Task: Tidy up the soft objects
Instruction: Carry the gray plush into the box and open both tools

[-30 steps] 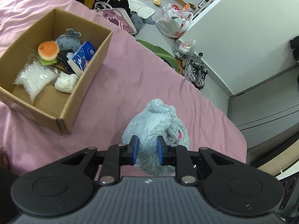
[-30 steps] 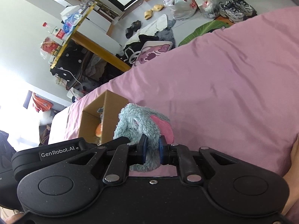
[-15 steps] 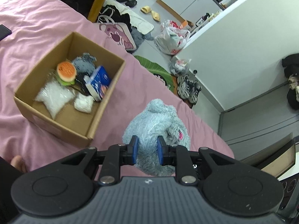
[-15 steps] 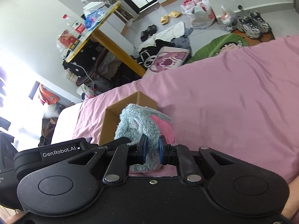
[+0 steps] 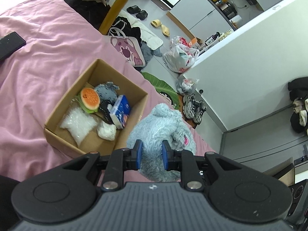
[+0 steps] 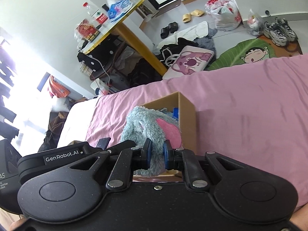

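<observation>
Above the pink bedsheet (image 5: pixel 42 44), the blue plush toy (image 5: pixel 163 123) is clamped by both left gripper (image 5: pixel 152 154) and right gripper (image 6: pixel 156 153), beside the cardboard box (image 5: pixel 57 134) (holding burger plush (image 5: pixel 90 98), grey plush (image 5: pixel 106 91), blue packet (image 5: pixel 121 110), white bag (image 5: pixel 79 124)).

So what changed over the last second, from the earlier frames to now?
Both grippers, left and right, carried the blue plush upward: the box and pink sheet look smaller and farther below, and more of the floor shows. In the right view the box's opening has come into sight behind the plush. Unchanged: both jaws remain shut on the plush, and the box and its contents have not moved.
</observation>
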`<move>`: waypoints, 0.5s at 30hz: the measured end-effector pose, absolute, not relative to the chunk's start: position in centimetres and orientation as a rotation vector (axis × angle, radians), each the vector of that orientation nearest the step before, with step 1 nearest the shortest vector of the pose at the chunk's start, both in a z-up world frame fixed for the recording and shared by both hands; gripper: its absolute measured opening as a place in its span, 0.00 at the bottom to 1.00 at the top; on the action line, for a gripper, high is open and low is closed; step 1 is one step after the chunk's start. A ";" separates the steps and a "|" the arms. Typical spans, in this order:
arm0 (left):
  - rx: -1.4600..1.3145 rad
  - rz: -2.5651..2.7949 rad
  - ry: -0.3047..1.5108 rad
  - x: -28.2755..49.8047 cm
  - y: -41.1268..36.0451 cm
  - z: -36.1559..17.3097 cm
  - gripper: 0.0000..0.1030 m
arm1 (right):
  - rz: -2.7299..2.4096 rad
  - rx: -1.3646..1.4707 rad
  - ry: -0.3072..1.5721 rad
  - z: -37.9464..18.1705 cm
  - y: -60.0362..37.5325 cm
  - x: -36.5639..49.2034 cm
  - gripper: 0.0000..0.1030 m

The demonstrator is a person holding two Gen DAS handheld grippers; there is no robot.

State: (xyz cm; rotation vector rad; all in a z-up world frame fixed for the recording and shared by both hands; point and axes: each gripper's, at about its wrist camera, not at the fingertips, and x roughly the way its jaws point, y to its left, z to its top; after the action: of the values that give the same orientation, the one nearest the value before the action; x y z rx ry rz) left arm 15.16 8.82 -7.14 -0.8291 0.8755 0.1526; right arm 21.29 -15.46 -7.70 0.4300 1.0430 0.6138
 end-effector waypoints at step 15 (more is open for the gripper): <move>-0.883 0.190 0.892 15.0 13.8 -8.6 0.20 | 0.620 0.373 1.091 -8.2 -10.4 21.9 0.13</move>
State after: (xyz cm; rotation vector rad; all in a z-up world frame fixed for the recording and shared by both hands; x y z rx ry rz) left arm 15.05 13.76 -8.65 -0.8829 0.8923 0.1897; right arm 21.85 -10.44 -8.20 0.3728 1.0907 0.6202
